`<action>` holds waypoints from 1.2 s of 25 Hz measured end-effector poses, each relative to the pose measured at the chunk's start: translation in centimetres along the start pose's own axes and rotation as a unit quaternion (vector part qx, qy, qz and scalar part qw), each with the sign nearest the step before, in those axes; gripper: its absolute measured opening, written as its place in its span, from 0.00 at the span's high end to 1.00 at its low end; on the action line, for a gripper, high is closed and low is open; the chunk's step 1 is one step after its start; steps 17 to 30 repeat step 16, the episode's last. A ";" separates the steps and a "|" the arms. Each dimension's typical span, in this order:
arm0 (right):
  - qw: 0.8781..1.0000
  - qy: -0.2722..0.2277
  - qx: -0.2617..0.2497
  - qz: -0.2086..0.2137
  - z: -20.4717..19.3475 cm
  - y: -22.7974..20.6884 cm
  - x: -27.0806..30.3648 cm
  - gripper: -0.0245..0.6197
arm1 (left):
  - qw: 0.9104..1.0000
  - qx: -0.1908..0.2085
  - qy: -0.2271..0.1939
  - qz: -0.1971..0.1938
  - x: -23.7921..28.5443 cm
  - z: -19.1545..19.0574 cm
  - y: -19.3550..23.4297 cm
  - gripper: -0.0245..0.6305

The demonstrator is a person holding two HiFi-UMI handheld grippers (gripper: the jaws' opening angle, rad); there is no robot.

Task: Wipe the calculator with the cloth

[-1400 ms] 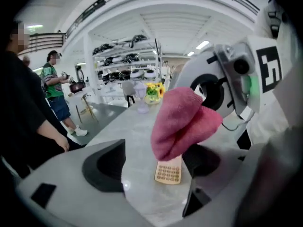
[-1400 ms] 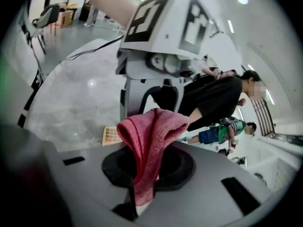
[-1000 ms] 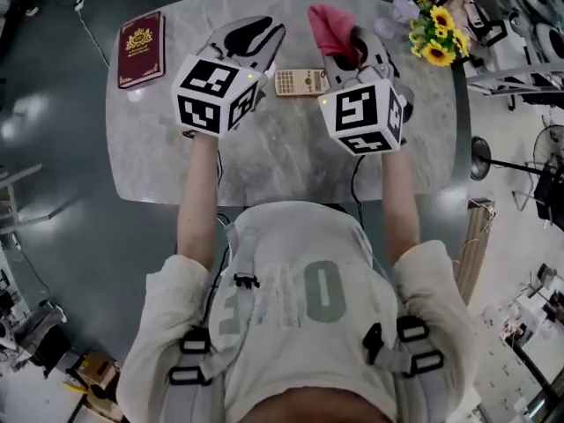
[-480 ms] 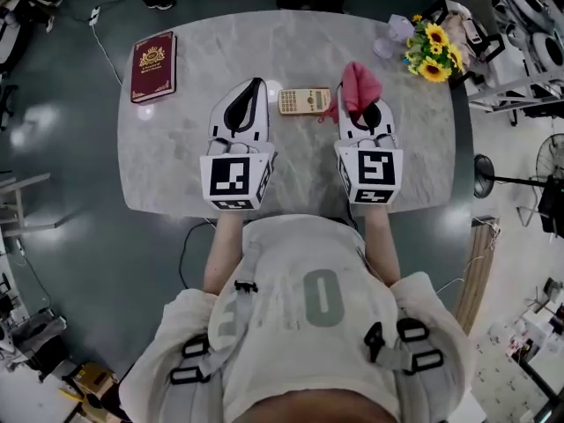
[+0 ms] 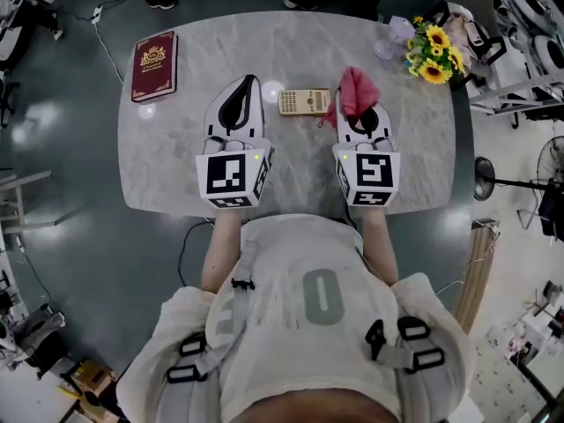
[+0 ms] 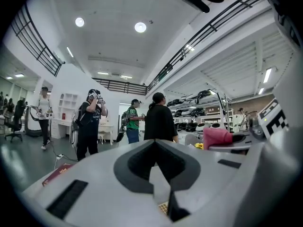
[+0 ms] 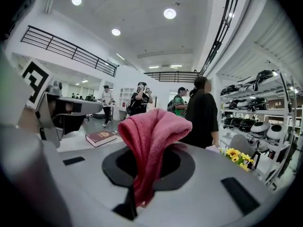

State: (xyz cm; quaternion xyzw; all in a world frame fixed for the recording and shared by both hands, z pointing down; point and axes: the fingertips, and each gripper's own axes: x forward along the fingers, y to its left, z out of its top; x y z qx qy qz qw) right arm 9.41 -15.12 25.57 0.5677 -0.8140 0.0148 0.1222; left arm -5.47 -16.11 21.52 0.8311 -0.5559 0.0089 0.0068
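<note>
Right gripper clamped on cloth; left gripper closed, empty. Lower cloth onto calculator, sweep lightly, left steadying edge.

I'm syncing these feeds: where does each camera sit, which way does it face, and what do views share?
Head view: on the person's head, looking steeply down at the table; forearms, torso, left claw and right claw show.
Left gripper view: on the left claw, facing along its shut, empty jaws.
Right gripper view: on the right claw, along jaws shut on the cloth.
Shared: cloth and book appear in all.
</note>
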 end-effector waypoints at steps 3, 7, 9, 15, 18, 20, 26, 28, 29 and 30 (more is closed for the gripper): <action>1.000 0.001 -0.003 0.001 -0.2 0.1 0.1 0.88 | 1.000 -0.002 0.000 -0.003 0.1 -0.2 -0.1 0.93; 1.000 0.004 -0.005 0.002 -0.2 0.1 0.1 0.88 | 1.000 -0.009 0.002 -0.004 0.3 -0.2 0.0 0.93; 1.000 0.004 -0.006 0.002 -0.2 0.0 0.1 0.88 | 1.000 -0.011 0.002 -0.003 0.3 -0.2 0.0 0.93; 1.000 0.010 -0.007 0.001 -0.8 -0.1 -0.2 0.88 | 1.000 -0.017 0.004 -0.004 0.1 -0.6 -0.1 0.93; 1.000 0.011 -0.007 0.000 -0.9 -0.1 -0.3 0.88 | 1.000 -0.018 0.005 -0.004 0.1 -0.6 -0.1 0.93; 1.000 0.011 -0.007 0.000 -0.9 -0.1 -0.3 0.88 | 1.000 -0.018 0.005 -0.004 0.1 -0.6 -0.1 0.93; 1.000 0.011 -0.007 0.000 -0.9 -0.1 -0.3 0.88 | 1.000 -0.018 0.005 -0.004 0.1 -0.6 -0.1 0.93; 1.000 0.011 -0.007 0.000 -0.9 -0.1 -0.3 0.88 | 1.000 -0.018 0.005 -0.004 0.1 -0.6 -0.1 0.93; 1.000 0.011 -0.007 0.000 -0.9 -0.1 -0.3 0.88 | 1.000 -0.018 0.005 -0.004 0.1 -0.6 -0.1 0.93; 1.000 0.011 -0.007 0.000 -0.9 -0.1 -0.3 0.88 | 1.000 -0.018 0.005 -0.004 0.1 -0.6 -0.1 0.93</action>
